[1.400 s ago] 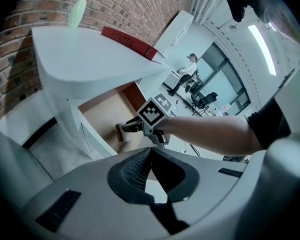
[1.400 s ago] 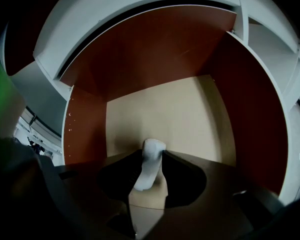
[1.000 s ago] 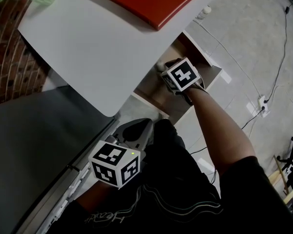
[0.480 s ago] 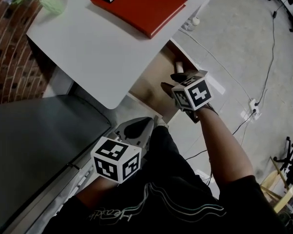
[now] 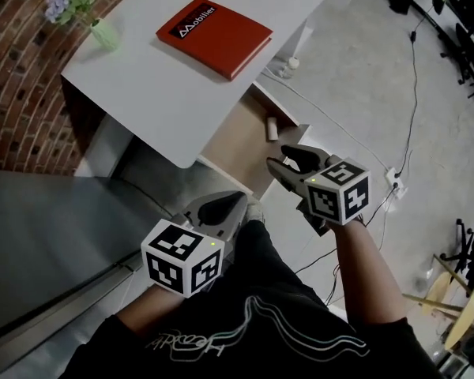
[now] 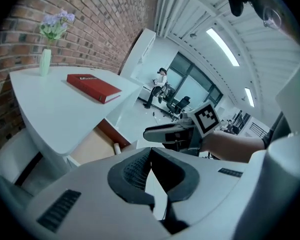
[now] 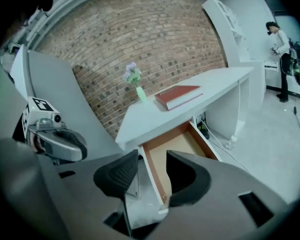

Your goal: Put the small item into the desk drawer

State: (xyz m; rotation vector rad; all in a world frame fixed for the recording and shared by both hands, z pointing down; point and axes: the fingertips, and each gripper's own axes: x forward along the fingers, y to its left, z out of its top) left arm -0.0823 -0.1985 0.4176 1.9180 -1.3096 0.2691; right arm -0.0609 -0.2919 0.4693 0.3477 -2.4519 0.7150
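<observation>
Wooden drawer stands pulled out beneath the desk's edge. The small white item lies inside it, seemingly against one side wall. Over the drawer's front edge, the right gripper has just opened its jaws and is empty. The left gripper is closed on nothing.

Black short-sleeved T-shirt with thin white curving lines and pale lettering on the front. Grey moulded shells on left gripper and right gripper, with dark ribbed pads inside curved jaws and sunken ribbed slots on the housings. White cube at each gripper's back, printed on every face with black square markers, a tiny green light glowing close by.
</observation>
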